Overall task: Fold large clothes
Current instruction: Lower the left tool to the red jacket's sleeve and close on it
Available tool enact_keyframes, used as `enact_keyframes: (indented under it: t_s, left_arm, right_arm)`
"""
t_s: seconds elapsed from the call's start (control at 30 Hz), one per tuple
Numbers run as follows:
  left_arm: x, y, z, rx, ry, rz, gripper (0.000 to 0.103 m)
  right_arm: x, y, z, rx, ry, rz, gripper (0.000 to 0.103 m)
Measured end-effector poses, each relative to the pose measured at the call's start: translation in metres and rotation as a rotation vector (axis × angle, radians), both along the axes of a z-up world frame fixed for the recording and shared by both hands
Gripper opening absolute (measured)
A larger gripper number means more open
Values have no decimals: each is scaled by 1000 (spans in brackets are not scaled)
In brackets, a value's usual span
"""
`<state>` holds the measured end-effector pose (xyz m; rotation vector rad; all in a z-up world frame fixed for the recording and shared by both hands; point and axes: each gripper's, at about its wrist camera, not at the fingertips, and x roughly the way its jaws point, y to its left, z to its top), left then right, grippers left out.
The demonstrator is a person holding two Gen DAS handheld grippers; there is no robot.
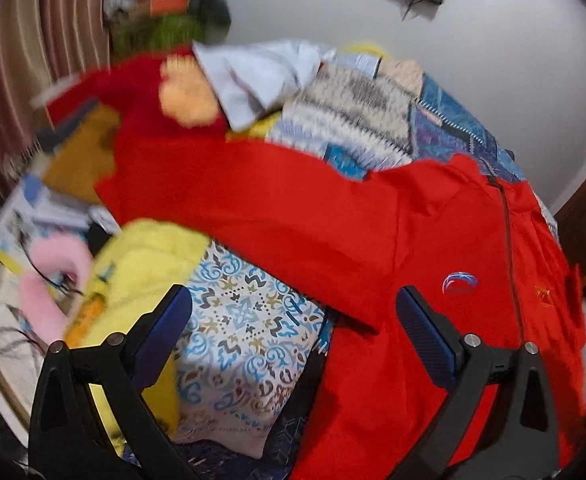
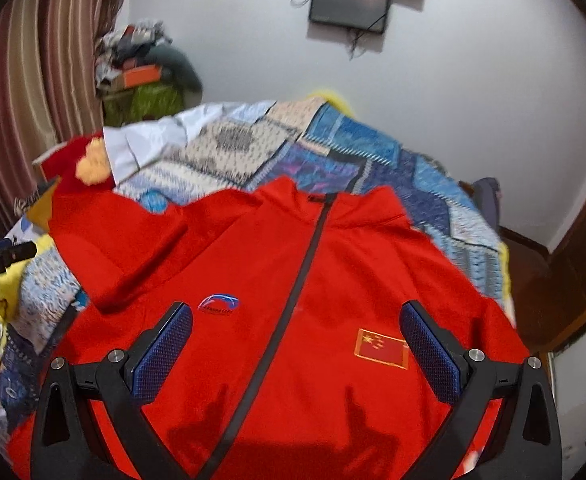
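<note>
Right wrist view looks straight down the red jacket (image 2: pixel 293 320), which lies front-up on the bed (image 2: pixel 433 176), filling the centre and lower frame, collar toward the top. It looks light, soft and floppy, likely a smooth sports knit that will slump and slide once lifted, so cuffs, hem corners or shoulder seams seem the surest places to pinch. A dark zipper (image 2: pixel 293 280) runs down its middle, closed; a blue logo (image 2: pixel 219 305) sits left of it, a flag patch (image 2: pixel 381 348) right. One sleeve (image 1: pixel 233 192) stretches toward the upper left of the left wrist view. The right gripper (image 2: pixel 295 344) and left gripper (image 1: pixel 293 328) both have fingers spread wide, grasping nothing.
</note>
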<state>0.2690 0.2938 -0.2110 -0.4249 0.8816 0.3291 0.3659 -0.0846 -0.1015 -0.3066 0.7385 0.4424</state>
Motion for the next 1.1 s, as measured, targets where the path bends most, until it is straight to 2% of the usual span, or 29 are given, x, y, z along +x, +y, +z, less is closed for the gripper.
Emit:
enact_keyframes:
  t_s: [0.13,0.23,0.33,0.43,0.53,0.6,0.63,0.7,0.73,0.87,0.97,1.1]
  left_arm:
    - [18,23,-18,-97,31,29,102]
    - [31,39,-30,-170,47,48,96]
    - [41,57,-43,-251,62,77,87]
    - [49,69,-49,-270,66,114,79]
    - [56,79,-53,-275,83,153,61]
    - [60,84,-51,-254,85,168,43]
    - [62,85,-47,-233,85,171,37]
    - [68,86,-38,-174,98,176,18]
    - [73,83,-32,-135,103,170,14]
    - [88,53,4,68,107,75,8]
    - [96,26,39,122,41,16,8]
    - [107,-27,88,243,-56,-84,8]
  right_arm:
    - [36,11,-31,45,112,3,103]
    - [60,15,-50,87,195,-15,103]
    - [78,17,-61,129,272,-21,103]
    - [91,21,-64,142,299,-14,103]
    - [96,22,-64,148,310,-9,103]
    - [97,22,-64,156,314,-6,103]
    - [97,22,-64,157,316,-2,103]
    - [95,21,-63,151,318,4,103]
    - [93,19,-63,144,316,7,103]
    - [81,6,-55,106,286,1,103]
    - [70,-13,-46,89,249,-8,103]
    - [56,-41,-30,55,199,-32,103]
